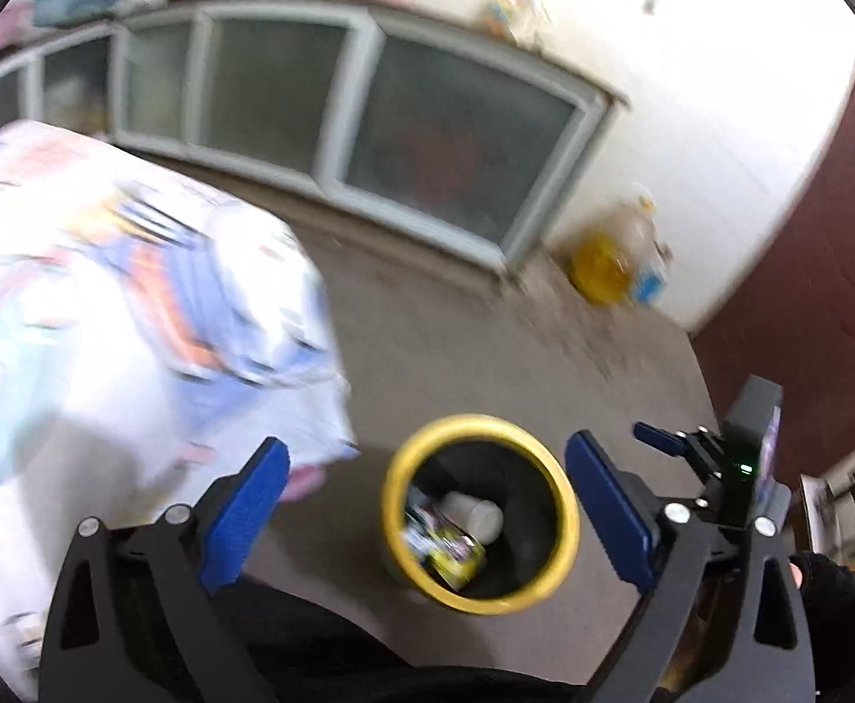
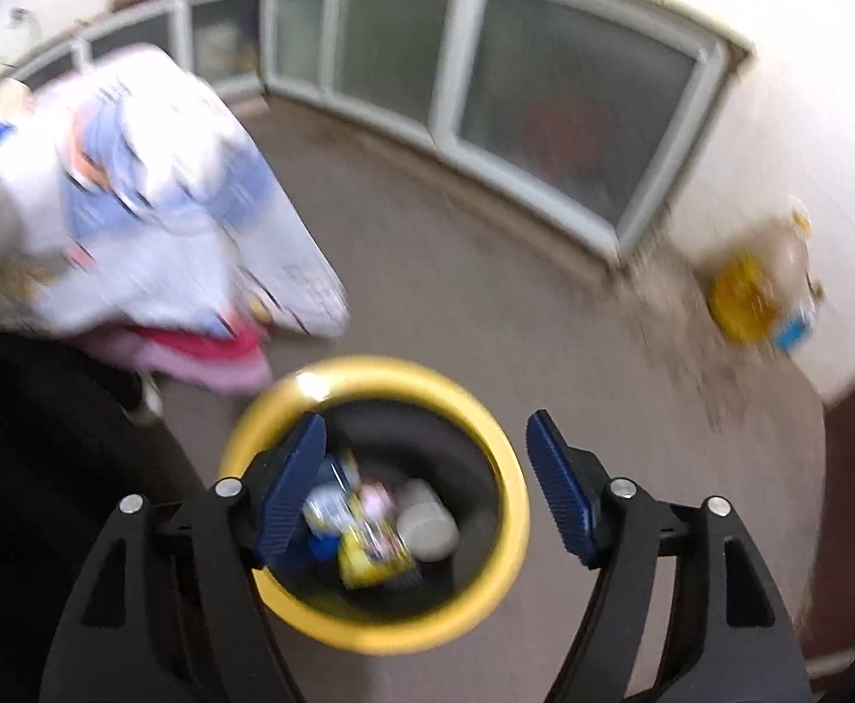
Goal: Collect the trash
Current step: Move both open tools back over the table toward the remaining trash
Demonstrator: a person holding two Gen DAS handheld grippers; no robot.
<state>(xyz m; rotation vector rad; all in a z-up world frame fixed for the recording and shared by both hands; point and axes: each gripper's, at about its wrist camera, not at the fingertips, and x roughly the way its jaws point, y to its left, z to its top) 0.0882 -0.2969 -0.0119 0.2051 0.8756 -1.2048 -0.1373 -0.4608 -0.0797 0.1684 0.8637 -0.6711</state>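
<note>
On the brown floor [image 1: 462,328] below us stands the bin [image 1: 568,533], black inside with a yellow rim, and it is upright. We hold the left gripper [image 1: 427,504] above it with the jaws spread wide and nothing between them; the rim sits in the gap between both blue pads [image 1: 245,509], without touching them. We hold the right gripper [image 2: 424,486] released too, also empty, and its left pad [image 2: 289,498] covers the near-left part of the rim [image 2: 509,492] in this view. In the left view the right gripper appears just beside the bin on the right [image 1: 661,439].

Inside the bin lie the trash pieces: a white cup [image 2: 427,527] on its side against the right wall, and beside it a yellow wrapper [image 2: 368,556] and a blue-white packet [image 2: 324,512], which touch each other. The pictures are blurred, so we cannot read any print.

To the left, a bed with a patterned sheet [image 2: 152,193] hangs its corner near the rim, and a pink cloth [image 2: 216,357] under it comes very close to the bin's far-left edge. To the right and beyond the bin the floor is open up to the cabinets [image 2: 544,94] with frosted doors. At the white wall stand a yellow object and a bottle [image 2: 749,293], well apart from the bin.
</note>
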